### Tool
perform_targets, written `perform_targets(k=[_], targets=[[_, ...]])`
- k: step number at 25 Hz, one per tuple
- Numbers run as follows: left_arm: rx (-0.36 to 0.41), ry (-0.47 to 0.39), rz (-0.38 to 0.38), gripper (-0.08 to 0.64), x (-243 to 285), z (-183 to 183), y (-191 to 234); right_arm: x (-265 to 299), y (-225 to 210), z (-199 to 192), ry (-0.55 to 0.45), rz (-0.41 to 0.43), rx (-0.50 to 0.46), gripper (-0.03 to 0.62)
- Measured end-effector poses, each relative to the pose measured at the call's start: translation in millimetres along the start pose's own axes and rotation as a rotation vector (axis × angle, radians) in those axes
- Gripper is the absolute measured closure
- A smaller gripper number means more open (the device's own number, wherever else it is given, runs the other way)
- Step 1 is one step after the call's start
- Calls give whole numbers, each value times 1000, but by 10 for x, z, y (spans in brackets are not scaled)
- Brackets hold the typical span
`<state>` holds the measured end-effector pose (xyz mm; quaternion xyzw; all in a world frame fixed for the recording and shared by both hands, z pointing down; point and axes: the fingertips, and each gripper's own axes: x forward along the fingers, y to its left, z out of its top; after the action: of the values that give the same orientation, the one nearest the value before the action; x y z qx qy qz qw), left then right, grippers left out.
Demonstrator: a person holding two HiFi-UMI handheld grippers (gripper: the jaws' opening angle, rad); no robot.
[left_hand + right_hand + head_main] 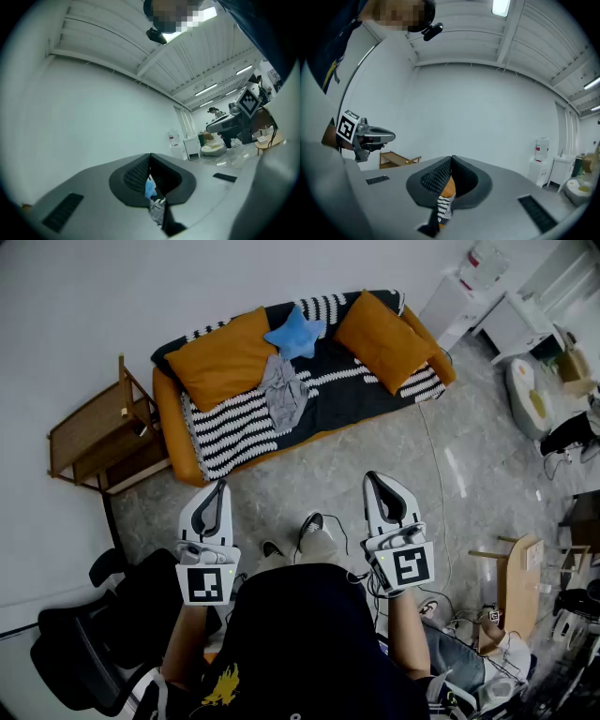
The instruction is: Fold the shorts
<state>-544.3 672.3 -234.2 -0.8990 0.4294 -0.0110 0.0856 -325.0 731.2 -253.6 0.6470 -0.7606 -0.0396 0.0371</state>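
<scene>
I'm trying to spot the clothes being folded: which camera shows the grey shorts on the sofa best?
The head view: the shorts lie crumpled on the sofa, beside the blue star cushion. The left gripper view gives only a grey sliver past its shut jaws, perhaps them; the right gripper view shows none.

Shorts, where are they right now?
In the head view, the grey shorts lie crumpled on the sofa, just below the blue star pillow, between two orange cushions.
</scene>
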Motion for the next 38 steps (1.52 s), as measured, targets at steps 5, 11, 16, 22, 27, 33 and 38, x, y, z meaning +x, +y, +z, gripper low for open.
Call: perform_targets(k=[5,11,16,22,27,33,38], targets=[[20,-6,-3,546,-76,-50,32,-100,194,-105,22,-1,-30,577],[26,13,-56,546,-376,-35,151,-36,587,-193,6,45,0,577],[-68,-24,-20,546,-536,-53,263,25,785,-168,5,88,-25,577],[184,63,-118,546,-655,-225,155,-74,817,-249,31,83,-30,575],[170,79,-145,516,-654,-256,78,-57,855,-283,25,104,1,517],[202,93,-169,405,-642,-238,-2,-111,874,-303,31,99,10,480],[225,111,-175,342,-570,-239,10,-105,946,-349,32,140,11,390]])
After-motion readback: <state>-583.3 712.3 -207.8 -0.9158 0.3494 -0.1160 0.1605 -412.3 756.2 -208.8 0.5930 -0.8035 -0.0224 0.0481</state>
